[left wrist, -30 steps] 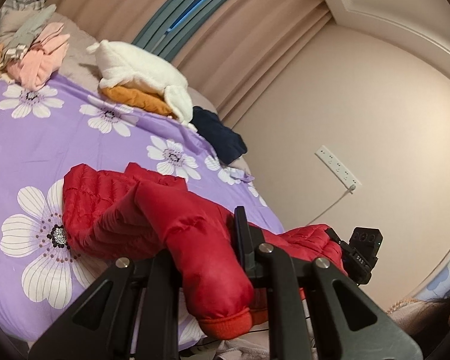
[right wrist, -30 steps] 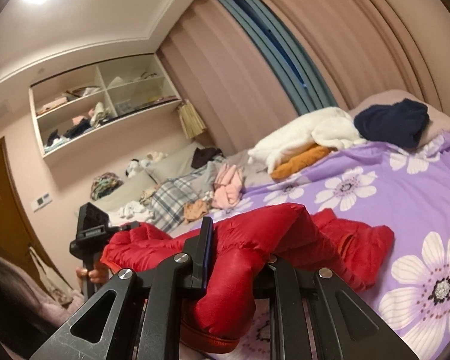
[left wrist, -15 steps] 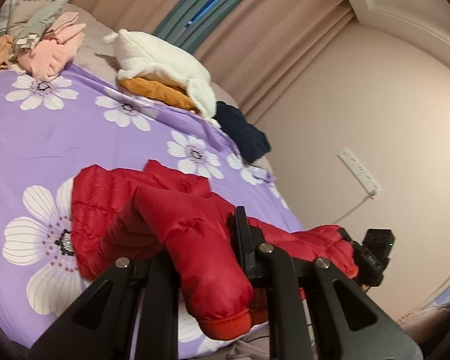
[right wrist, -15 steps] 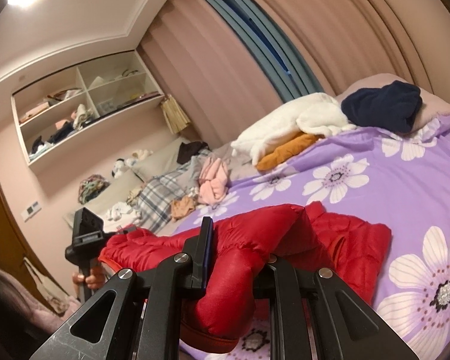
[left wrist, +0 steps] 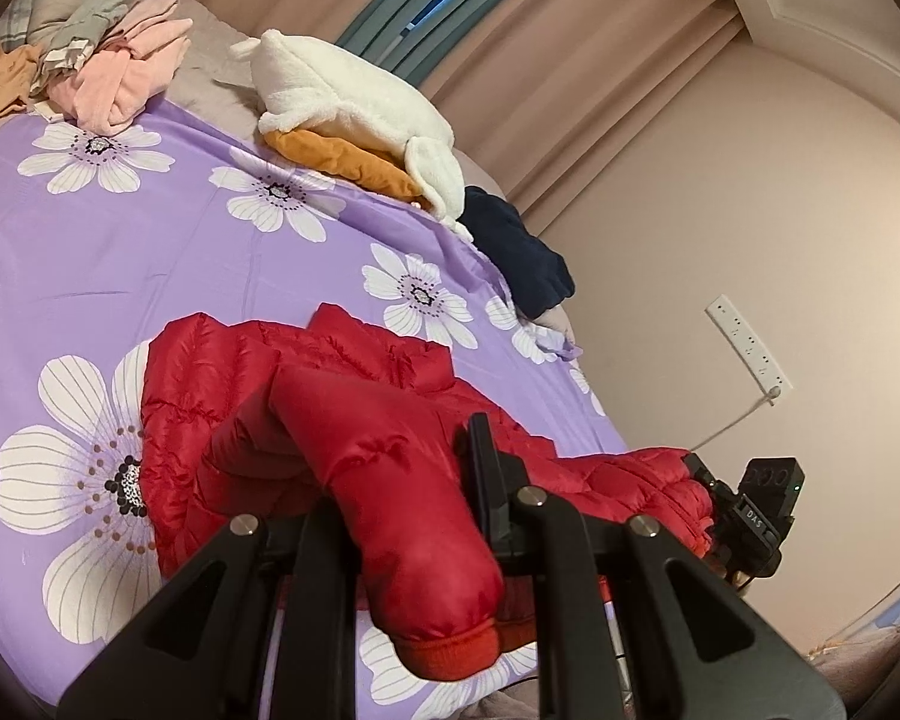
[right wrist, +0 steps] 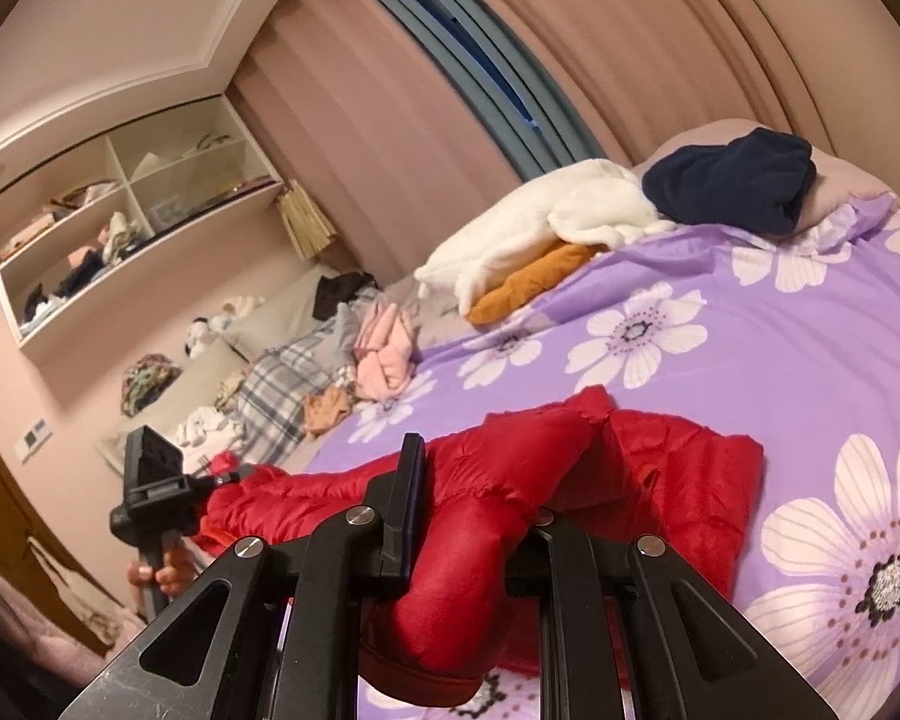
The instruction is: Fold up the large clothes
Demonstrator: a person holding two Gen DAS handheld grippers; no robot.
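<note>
Left gripper (left wrist: 402, 480): I see it clamped on a sleeve of the red puffer jacket (left wrist: 222, 396), lower centre.
Right gripper (right wrist: 474, 516): clamped on the other sleeve.
Jacket: bunched on the purple floral bedspread (left wrist: 150, 252), lower centre.

only readable bit is "DAS" in white on the black right gripper (left wrist: 750, 519), near the bed's edge
</note>
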